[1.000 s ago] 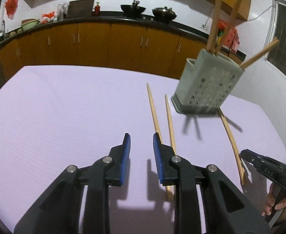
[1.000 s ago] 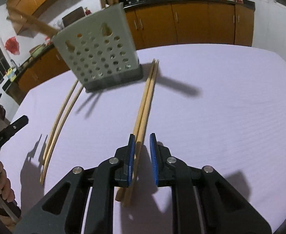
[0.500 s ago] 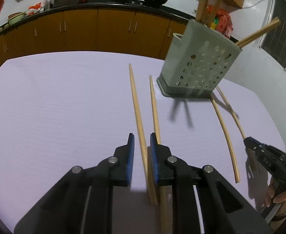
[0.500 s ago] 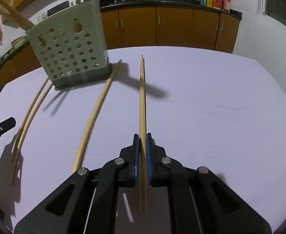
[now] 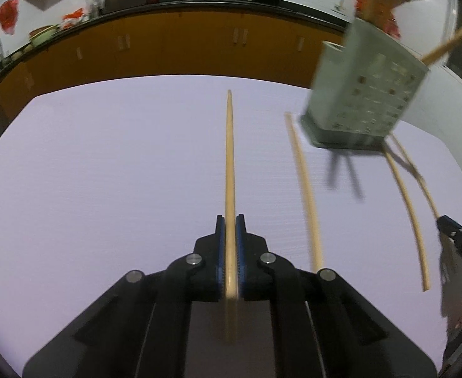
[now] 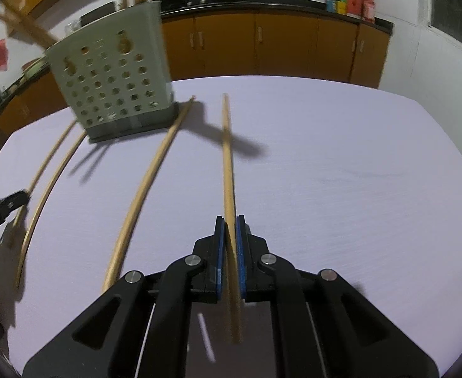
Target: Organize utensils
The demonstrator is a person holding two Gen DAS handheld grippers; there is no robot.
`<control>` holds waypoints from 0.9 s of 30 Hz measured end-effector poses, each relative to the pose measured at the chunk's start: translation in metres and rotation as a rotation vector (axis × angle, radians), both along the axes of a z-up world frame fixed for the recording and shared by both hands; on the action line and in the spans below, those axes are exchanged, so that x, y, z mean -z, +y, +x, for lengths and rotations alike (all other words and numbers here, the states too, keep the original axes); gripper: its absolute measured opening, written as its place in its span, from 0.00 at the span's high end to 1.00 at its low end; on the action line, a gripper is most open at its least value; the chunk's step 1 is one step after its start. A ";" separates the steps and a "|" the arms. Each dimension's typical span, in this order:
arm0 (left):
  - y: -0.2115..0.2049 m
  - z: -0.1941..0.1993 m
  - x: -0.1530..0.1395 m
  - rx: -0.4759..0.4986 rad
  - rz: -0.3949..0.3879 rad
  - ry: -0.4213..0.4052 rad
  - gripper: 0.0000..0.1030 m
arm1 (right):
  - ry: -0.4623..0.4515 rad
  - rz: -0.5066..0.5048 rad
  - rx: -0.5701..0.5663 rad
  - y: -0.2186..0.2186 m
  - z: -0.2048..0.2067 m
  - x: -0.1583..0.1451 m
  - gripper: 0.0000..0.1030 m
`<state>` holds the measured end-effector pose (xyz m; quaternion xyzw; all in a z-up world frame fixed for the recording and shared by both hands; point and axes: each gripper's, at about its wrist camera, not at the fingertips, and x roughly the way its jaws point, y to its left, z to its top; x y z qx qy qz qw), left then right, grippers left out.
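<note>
My left gripper (image 5: 230, 252) and right gripper (image 6: 230, 252) each pinch a light, stiff, slippery chopstick (image 5: 230, 170) near its thick end, pointing forward.

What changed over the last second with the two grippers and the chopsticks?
Both grippers closed on chopsticks. The left gripper, open a second ago, now clamps a chopstick; the right gripper clamps another chopstick. The holder stayed put, and loose chopsticks still lie on the table.
</note>
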<state>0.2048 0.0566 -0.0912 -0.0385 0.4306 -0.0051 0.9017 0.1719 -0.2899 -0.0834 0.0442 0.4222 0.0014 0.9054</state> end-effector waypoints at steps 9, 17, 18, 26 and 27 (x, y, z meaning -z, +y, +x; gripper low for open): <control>0.010 -0.006 0.000 -0.011 -0.002 -0.004 0.87 | 0.002 0.010 -0.007 -0.001 -0.002 0.001 0.92; 0.009 -0.002 0.002 -0.014 -0.018 -0.004 0.87 | 0.002 0.023 -0.007 -0.002 -0.002 0.002 0.92; 0.009 -0.002 0.002 -0.014 -0.017 -0.004 0.87 | 0.002 0.023 -0.007 -0.002 -0.002 0.002 0.92; 0.008 -0.001 0.002 -0.014 -0.015 -0.004 0.87 | 0.002 0.023 -0.007 -0.002 -0.003 0.002 0.92; 0.008 -0.002 0.002 -0.014 -0.015 -0.004 0.87 | 0.002 0.024 -0.007 -0.002 -0.002 0.002 0.92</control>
